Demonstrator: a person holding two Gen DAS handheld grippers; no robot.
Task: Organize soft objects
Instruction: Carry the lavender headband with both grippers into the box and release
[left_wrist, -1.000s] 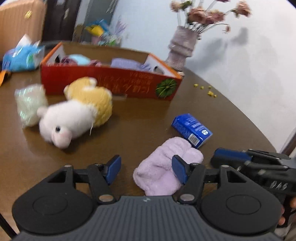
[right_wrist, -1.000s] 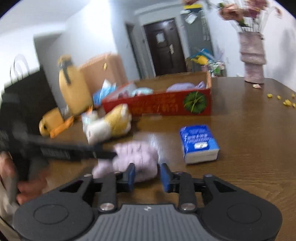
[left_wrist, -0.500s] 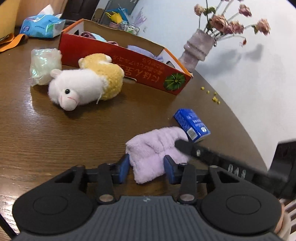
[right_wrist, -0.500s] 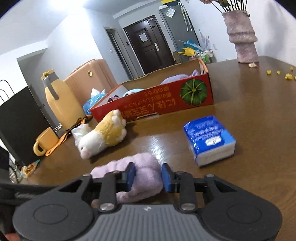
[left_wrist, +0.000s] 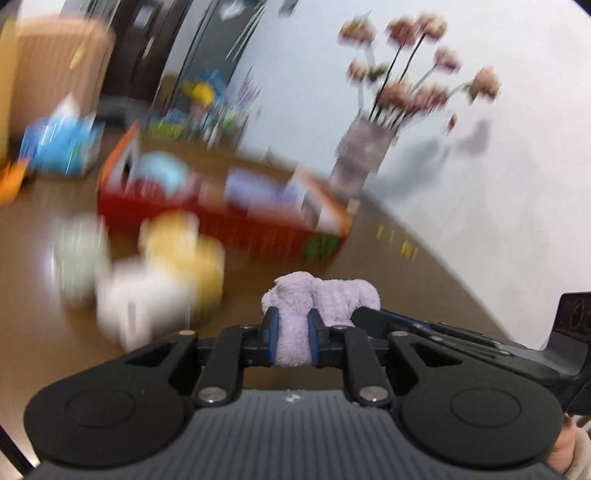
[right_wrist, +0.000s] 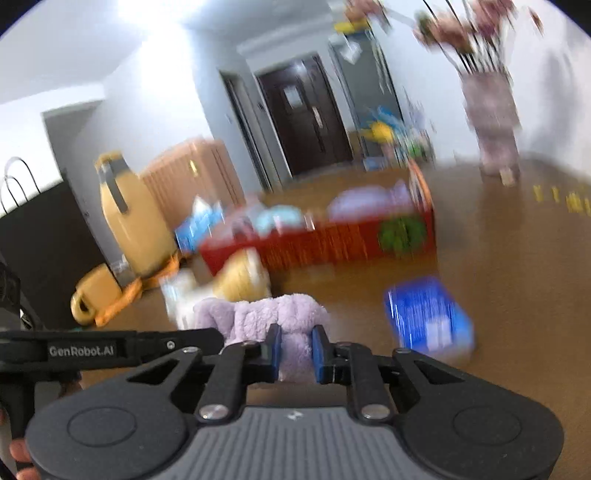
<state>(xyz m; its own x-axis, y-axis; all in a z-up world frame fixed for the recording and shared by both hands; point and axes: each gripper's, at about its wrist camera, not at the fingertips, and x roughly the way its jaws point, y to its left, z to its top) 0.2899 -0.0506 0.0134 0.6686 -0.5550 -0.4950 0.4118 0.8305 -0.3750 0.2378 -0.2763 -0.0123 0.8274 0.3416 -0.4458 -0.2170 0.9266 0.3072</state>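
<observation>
Step in hand: carrying the purple plush cloth (left_wrist: 325, 295) towards the red box (left_wrist: 229, 221); this reads as the transfer stage, with the pick-up done and the drop not yet made.
Left gripper (left_wrist: 291, 341): closed on one end of the cloth, blue pads pressed into the pile.
Right gripper (right_wrist: 295, 350): closed on the other end of the same cloth, which bulges up above both pads.
Where the cloth is: held between the two grippers and, judging by the strong blur of everything behind it, lifted and travelling above the brown surface (right_wrist: 517, 295).
Red box: ahead on the surface, already holding pale blue and lilac soft things; details are smeared.
Nearby: a white-and-yellow stuffed toy (left_wrist: 166, 273) lies in front of the box, and a blue tissue pack (right_wrist: 428, 317) lies to the right of the cloth.
Next move calls for: bringing the cloth over the box opening, clearing the near wall and the toy, then letting go with both grippers together so it falls inside and does not drape over the rim.
Change from half a second ago: the cloth lay flat on the surface then, with both grippers closing on it; now it is bunched and raised, and the views have swung towards the box.
</observation>
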